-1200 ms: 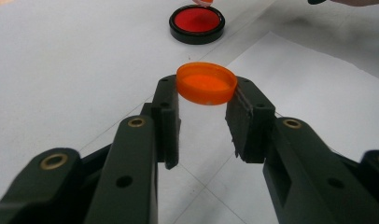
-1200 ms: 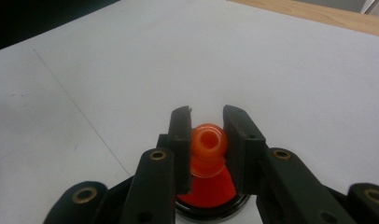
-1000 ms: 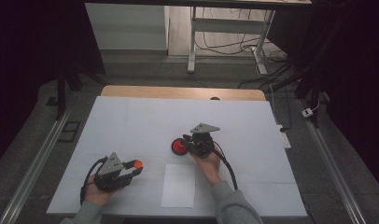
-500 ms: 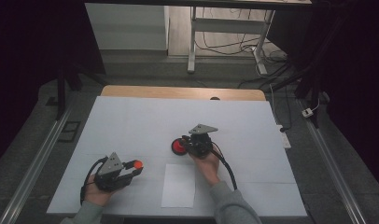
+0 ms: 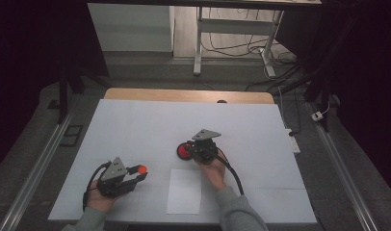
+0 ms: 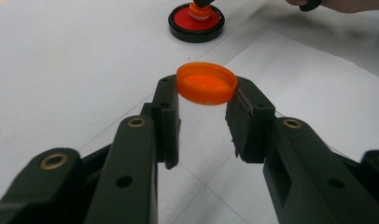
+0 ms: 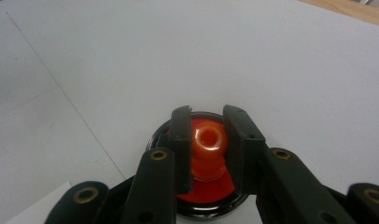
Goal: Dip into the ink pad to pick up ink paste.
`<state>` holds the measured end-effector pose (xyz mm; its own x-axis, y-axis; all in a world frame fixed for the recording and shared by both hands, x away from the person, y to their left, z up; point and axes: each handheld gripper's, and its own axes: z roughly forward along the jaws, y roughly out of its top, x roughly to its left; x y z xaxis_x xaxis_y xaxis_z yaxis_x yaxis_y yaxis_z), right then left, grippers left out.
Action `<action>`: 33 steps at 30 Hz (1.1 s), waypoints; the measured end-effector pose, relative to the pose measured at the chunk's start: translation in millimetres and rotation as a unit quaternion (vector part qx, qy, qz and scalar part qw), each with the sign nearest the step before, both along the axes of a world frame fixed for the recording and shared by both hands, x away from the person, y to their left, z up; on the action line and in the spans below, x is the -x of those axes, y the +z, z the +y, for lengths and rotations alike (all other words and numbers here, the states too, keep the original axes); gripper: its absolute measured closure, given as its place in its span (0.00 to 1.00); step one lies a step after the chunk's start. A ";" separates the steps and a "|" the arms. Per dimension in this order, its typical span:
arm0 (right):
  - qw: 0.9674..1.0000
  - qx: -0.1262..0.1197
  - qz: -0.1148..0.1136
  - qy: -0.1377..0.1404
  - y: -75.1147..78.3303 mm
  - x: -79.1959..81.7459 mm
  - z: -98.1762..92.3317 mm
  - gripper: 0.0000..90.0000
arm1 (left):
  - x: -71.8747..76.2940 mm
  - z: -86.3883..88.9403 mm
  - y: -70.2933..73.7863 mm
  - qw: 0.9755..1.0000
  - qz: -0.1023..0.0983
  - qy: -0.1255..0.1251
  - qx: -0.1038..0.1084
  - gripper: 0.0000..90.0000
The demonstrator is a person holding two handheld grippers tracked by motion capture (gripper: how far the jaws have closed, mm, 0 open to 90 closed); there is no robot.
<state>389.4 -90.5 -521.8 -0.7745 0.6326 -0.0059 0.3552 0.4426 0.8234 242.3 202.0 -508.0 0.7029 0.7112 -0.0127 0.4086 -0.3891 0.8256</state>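
So the left gripper [image 5: 136, 174] has its two black jaws pinched on an orange cap [image 6: 207, 83], held by its rim right at the jaw tips, hollow side facing up and tilted a bit toward the camera in the left gripper view. It sits just left of the sheet of paper [image 5: 184, 191] lying on the white table [image 5: 136, 125], close to the person's edge. The right gripper [image 7: 207, 140] is closed on a small orange bottle [image 7: 207, 144], one jaw on each side, with the open mouth of the bottle facing the camera in the right gripper view. That bottle stands on a round red dish with a black rim [image 5: 183, 151], which is on the table just past the far edge of the paper. Cap and bottle are well apart, with the paper's left corner roughly between them.
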 end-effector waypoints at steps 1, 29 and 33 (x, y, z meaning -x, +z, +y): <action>1.000 0.001 -0.003 -0.001 -0.3 0.6 0.5 0.81 | 0.0 0.2 -0.1 1.000 0.000 0.000 0.000 0.73; 1.000 0.008 -0.027 -0.010 -4.7 7.2 2.6 0.81 | 0.2 1.0 0.8 1.000 -0.001 0.005 -0.002 0.73; 0.999 0.008 -0.030 -0.012 -5.3 7.9 2.8 0.81 | 0.0 1.0 0.6 1.000 -0.001 0.004 -0.001 0.73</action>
